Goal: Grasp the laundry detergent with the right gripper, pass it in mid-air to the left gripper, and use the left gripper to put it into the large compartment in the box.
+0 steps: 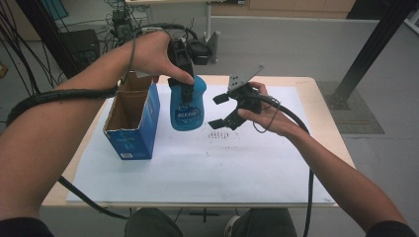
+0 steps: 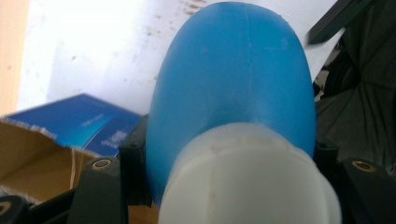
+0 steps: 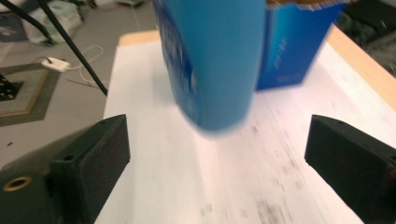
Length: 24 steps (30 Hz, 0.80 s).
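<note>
A blue plastic bottle [image 1: 188, 107] with a white cap hangs upright in the air above the white sheet, held near its top by my left gripper [image 1: 184, 88], which is shut on it. In the left gripper view the blue bottle [image 2: 233, 79] and its white cap [image 2: 247, 182] sit between the two black jaws. My right gripper [image 1: 221, 110] is open just right of the bottle, its jaws wide apart and apart from it. The right gripper view has the bottle [image 3: 210, 60] hanging ahead between the spread jaws.
An open blue cardboard box [image 1: 132, 118] stands upright left of the bottle, its top flaps open. A white sheet [image 1: 197, 163] covers the wooden table [image 1: 326, 113]. Cables and black frame posts lie beyond the table.
</note>
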### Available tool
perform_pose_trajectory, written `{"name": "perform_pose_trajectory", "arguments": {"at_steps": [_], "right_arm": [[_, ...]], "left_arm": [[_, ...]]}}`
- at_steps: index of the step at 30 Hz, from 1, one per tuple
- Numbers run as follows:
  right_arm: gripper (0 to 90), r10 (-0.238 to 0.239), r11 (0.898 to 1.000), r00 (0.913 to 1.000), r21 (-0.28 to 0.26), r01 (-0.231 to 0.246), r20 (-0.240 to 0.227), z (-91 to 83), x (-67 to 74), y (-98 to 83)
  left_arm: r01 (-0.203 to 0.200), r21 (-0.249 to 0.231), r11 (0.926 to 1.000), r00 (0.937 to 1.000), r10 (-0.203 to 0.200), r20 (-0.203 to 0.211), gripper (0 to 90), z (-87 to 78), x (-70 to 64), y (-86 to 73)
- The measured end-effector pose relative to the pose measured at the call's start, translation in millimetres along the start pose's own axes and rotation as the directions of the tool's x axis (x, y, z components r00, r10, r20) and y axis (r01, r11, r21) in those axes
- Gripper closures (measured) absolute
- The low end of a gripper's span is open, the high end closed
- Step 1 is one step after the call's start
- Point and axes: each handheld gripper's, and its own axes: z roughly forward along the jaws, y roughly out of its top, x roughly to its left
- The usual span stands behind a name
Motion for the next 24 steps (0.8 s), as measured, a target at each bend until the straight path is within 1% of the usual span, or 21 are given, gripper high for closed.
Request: {"name": "perform_pose_trajectory", "arguments": {"at_steps": [2, 3, 4, 5, 6, 7, 8, 10, 11, 12, 13, 14, 15, 16, 17, 18, 19, 21, 22, 23, 24], "right_arm": [[5.9, 0.012, 1.0, 0.9995, 0.027, -0.012, 0.029, -9.8, -0.5, -3.6], [5.9, 0.019, 0.999, 0.9989, 0.044, -0.02, 0.043, -15.5, -0.9, -5.9], [6.0, 0.027, 0.997, 0.9979, 0.07, -0.031, 0.059, -22.5, -1.3, -8.9], [6.2, 0.027, 0.995, 0.9971, 0.093, -0.034, 0.071, -26.6, -1.4, -10.8], [6.3, 0.033, 0.99, 0.9952, 0.133, -0.045, 0.093, -32.7, -1.3, -14.2], [6.4, 0.037, 0.987, 0.9943, 0.153, -0.052, 0.1, -36.0, -1.0, -16.4], [6.3, 0.042, 0.981, 0.9931, 0.182, -0.061, 0.11, -41.8, -0.2, -19.6], [6.3, 0.048, 0.974, 0.9906, 0.214, -0.075, 0.128, -50.9, 1.6, -24.2], [6.4, 0.049, 0.97, 0.9893, 0.228, -0.08, 0.137, -55.2, 2.3, -26.4], [6.4, 0.055, 0.967, 0.9874, 0.239, -0.09, 0.148, -59.5, 3.0, -28.6], [6.4, 0.059, 0.965, 0.986, 0.245, -0.097, 0.156, -62.7, 3.3, -30.3], [6.4, 0.062, 0.962, 0.9847, 0.254, -0.102, 0.163, -66.9, 3.6, -32.4], [6.4, 0.067, 0.959, 0.9829, 0.262, -0.111, 0.171, -71.8, 3.9, -35.1], [6.4, 0.07, 0.956, 0.9811, 0.267, -0.118, 0.18, -75.5, 4.2, -37.1], [6.4, 0.072, 0.955, 0.9803, 0.27, -0.121, 0.184, -78.2, 4.4, -38.6], [6.4, 0.078, 0.953, 0.9785, 0.275, -0.129, 0.191, -82.2, 4.4, -40.8], [6.4, 0.081, 0.951, 0.9772, 0.279, -0.135, 0.196, -84.3, 4.3, -42.0], [6.5, 0.086, 0.947, 0.9745, 0.285, -0.144, 0.207, -89.4, 3.8, -45.4], [6.4, 0.091, 0.945, 0.9729, 0.289, -0.152, 0.213, -91.4, 3.7, -46.5], [6.4, 0.091, 0.945, 0.9726, 0.291, -0.152, 0.214, -92.7, 3.2, -47.5], [6.5, 0.093, 0.944, 0.9717, 0.292, -0.156, 0.217, -94.8, 2.8, -48.6]], "left_arm": [[0.048, -0.008, 0.9988, 0.9988, -0.048, -0.011, 37.7, -7.3, 4.5, -3.6], [0.078, -0.011, 0.9969, 0.9967, -0.079, -0.022, 37.7, -12.6, 7.3, -5.8], [0.095, -0.013, 0.9954, 0.995, -0.096, -0.029, 37.7, -15.9, 9.3, -7.2], [0.124, -0.013, 0.9922, 0.9915, -0.125, -0.038, 37.7, -22.0, 13.0, -9.6], [0.149, -0.014, 0.9887, 0.988, -0.149, -0.04, 37.7, -25.7, 15.8, -11.2], [0.188, -0.018, 0.982, 0.981, -0.188, -0.045, 37.7, -32.1, 20.4, -14.3], [0.207, -0.021, 0.9781, 0.9768, -0.208, -0.051, 37.7, -36.0, 23.1, -16.3], [0.275, -0.032, 0.961, 0.9592, -0.276, -0.06, 37.7, -47.6, 31.7, -22.6], [0.311, -0.039, 0.9497, 0.9477, -0.313, -0.064, 37.7, -52.3, 35.1, -25.8], [0.339, -0.041, 0.9399, 0.9378, -0.341, -0.064, 37.7, -55.9, 37.9, -28.5], [0.386, -0.047, 0.9212, 0.9193, -0.389, -0.061, 37.7, -60.8, 41.7, -32.3], [0.44, -0.057, 0.8961, 0.8946, -0.443, -0.057, 37.7, -66.0, 45.4, -37.1], [0.469, -0.06, 0.8814, 0.8799, -0.472, -0.057, 37.7, -70.8, 49.1, -41.5], [0.492, -0.064, 0.8681, 0.8669, -0.495, -0.055, 37.7, -74.5, 51.6, -44.8], [0.523, -0.067, 0.8494, 0.8482, -0.527, -0.054, 37.7, -80.5, 55.4, -49.9], [0.544, -0.072, 0.8359, 0.8346, -0.548, -0.055, 37.7, -83.7, 57.4, -53.0], [0.581, -0.079, 0.8101, 0.809, -0.585, -0.054, 37.7, -89.5, 61.1, -58.4], [0.632, -0.088, 0.7696, 0.7679, -0.638, -0.059, 37.7, -98.0, 67.1, -67.4], [0.653, -0.092, 0.7522, 0.7503, -0.658, -0.061, 37.8, -100.7, 69.3, -70.7], [0.686, -0.091, 0.7217, 0.719, -0.692, -0.065, 37.7, -105.0, 73.1, -76.5], [0.714, -0.097, 0.6932, 0.6899, -0.721, -0.07, 37.7, -107.6, 74.8, -80.2]]}}
